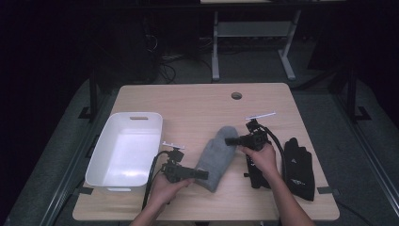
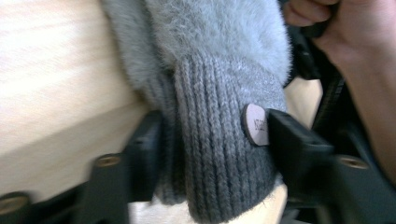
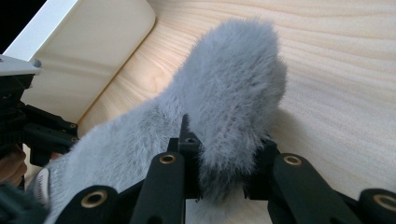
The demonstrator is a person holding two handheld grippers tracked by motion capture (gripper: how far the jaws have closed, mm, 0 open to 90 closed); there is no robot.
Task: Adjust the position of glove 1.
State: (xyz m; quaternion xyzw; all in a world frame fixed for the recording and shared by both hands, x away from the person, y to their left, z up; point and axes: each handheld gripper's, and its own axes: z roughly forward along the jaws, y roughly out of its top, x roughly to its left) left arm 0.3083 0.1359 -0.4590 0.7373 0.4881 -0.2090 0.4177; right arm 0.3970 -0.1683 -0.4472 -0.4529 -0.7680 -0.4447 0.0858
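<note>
2 grippers hold the grey mitten (image 1: 217, 157) over the worktop (image 1: 197, 106): left gripper (image 2: 210, 135) fingers straddle its cuff, right gripper (image 3: 224, 172) fingers pinch its fluffy tip. Pull apart and fluff could slip free, missing the bin (image 1: 106, 155).

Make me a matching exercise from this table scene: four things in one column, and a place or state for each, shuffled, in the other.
Things:
1. grey mitten
2. white bin
3. black glove
4. left hand-held gripper

Places or states:
A. lies flat at the table's right edge
B. jaws around the ribbed cuff
C. stands at the table's left side
D. held at both ends, in the middle of the table

Pairs: 1-D, 2-C, 3-A, 4-B
</note>
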